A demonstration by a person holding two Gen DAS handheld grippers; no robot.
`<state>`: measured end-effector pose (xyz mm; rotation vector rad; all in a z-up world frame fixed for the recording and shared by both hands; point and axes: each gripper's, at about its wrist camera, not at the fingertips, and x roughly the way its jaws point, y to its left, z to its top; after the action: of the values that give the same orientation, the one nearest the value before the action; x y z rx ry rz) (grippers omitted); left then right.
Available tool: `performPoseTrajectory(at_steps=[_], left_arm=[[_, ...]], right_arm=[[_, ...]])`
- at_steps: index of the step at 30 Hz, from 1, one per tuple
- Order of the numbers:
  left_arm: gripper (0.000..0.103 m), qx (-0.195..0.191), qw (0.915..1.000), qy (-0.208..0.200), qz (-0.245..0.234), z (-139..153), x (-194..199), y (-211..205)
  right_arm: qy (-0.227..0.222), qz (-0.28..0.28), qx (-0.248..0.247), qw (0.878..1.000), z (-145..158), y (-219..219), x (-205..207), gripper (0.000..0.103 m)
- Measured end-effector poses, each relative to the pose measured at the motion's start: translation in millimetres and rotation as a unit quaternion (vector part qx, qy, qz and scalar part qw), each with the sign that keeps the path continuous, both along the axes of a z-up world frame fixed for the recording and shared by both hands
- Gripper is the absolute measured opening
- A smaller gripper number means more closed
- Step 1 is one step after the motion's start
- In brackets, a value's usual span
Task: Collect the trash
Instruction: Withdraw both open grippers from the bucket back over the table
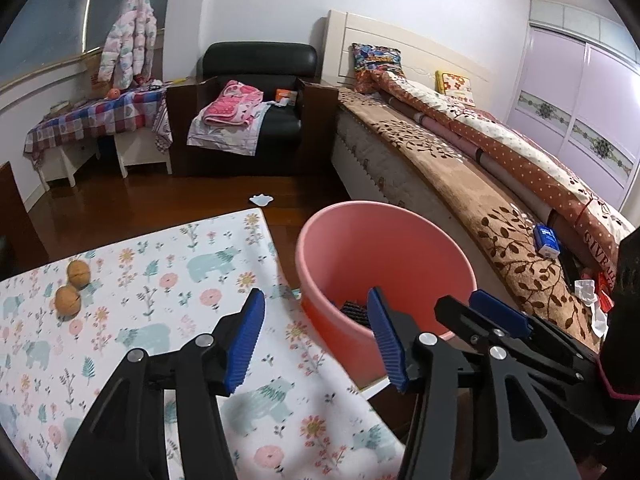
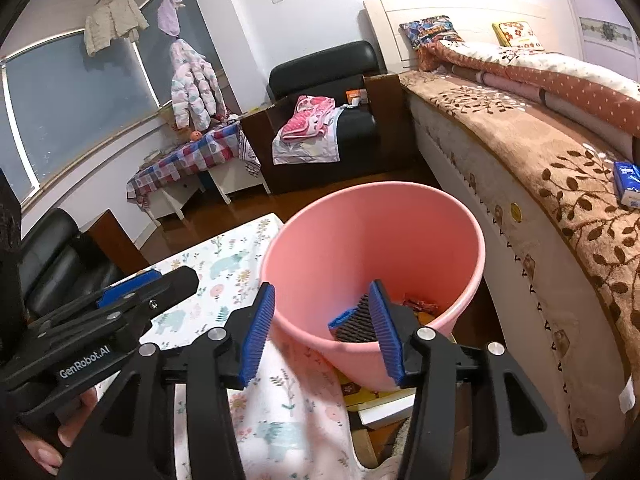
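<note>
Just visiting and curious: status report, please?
Left gripper and right gripper open, empty. Pink bin holds trash. Two walnuts remain on table. Nothing blocking.

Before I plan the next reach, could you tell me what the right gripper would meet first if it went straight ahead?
Probably the pink bin: the right gripper, jaws open and empty, points into it, toward the trash at its bottom, though depth is unclear.

This is a bedroom in a home: a bed (image 1: 460, 152) with blankets, a black armchair (image 1: 256, 92), a wardrobe (image 1: 580, 120) with sliding doors.
</note>
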<state>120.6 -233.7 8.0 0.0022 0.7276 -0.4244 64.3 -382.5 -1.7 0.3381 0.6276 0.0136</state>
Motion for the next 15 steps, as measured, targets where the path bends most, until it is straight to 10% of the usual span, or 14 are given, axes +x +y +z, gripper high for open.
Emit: performPoseTrajectory(at_steps=[15], left_arm=[[0.053, -0.002, 0.9989, -0.017, 0.044, 12.0, -29.3, 50.3]], right_arm=[[-0.020, 0.028, 0.000, 0.999, 16.7, 45.8, -19.1, 0.065]])
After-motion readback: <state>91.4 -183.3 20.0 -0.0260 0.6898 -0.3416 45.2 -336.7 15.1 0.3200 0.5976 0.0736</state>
